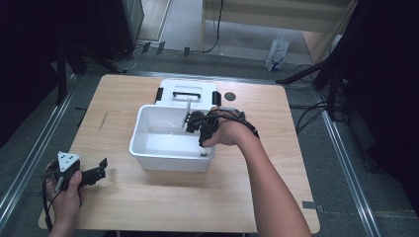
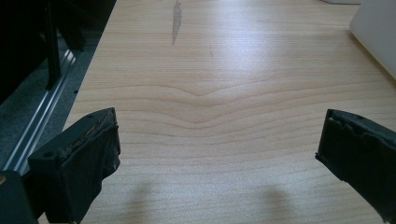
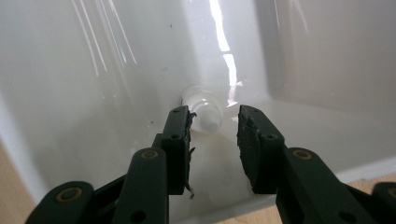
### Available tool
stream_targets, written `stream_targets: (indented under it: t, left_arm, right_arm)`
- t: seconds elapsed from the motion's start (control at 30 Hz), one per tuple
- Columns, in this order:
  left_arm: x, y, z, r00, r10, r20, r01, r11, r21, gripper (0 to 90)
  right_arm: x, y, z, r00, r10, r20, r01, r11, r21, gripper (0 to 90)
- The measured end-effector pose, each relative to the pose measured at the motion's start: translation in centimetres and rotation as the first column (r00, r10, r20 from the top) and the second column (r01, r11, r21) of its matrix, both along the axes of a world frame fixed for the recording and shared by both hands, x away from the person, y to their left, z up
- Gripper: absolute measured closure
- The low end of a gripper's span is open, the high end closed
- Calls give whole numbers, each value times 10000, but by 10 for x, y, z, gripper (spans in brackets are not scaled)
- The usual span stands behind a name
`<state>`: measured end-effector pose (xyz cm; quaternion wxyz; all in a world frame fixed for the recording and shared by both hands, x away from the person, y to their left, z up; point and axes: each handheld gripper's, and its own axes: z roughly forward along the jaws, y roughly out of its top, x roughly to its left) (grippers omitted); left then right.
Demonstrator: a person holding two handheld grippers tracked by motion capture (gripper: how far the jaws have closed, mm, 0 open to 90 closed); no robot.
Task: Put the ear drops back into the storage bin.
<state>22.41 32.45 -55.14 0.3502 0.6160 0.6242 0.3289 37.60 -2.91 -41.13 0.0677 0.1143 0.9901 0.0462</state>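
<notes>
A white plastic bin (image 1: 148, 153) stands open in the middle of the wooden table (image 1: 173, 197). My right gripper (image 1: 202, 142) reaches down into its near right corner. In the right gripper view the jaws (image 3: 214, 123) are open, a little apart, and a small translucent white plastic object (image 3: 205, 109) lies in the bin's corner just beyond the tips, between them. Nothing is clamped. My left gripper (image 1: 101, 169) rests low over the table's front left, held in a hand. Its jaws (image 2: 217, 140) are wide open over bare wood.
The bin's white lid (image 1: 188, 91) with a black handle lies flat behind the bin. A small black disc (image 1: 230, 96) sits to the lid's right. The bin's wall (image 2: 378, 32) is at the upper right in the left gripper view. Dark stands flank the table.
</notes>
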Motion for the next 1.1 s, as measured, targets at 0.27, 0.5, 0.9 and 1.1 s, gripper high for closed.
stream_targets:
  t: [0.27,0.5,0.9,1.1]
  left_arm:
    - [0,0,0,10000,5,-17,-6,10000,-11,0]
    - [0,0,0,10000,3,-29,-3,10000,-9,0]
    - [0,0,0,10000,0,-35,0,10000,-4,0]
    - [0,0,0,10000,22,-34,-22,10000,10,0]
  right_arm:
    - [-3,-1,24,9996,-214,193,202,9981,585,646]
    - [-7,-10,41,9984,-293,483,255,9966,779,610]
    - [-13,-46,57,9878,-1219,970,1132,9895,899,480]
    - [-17,-64,57,9835,-1532,965,1427,9839,1073,462]
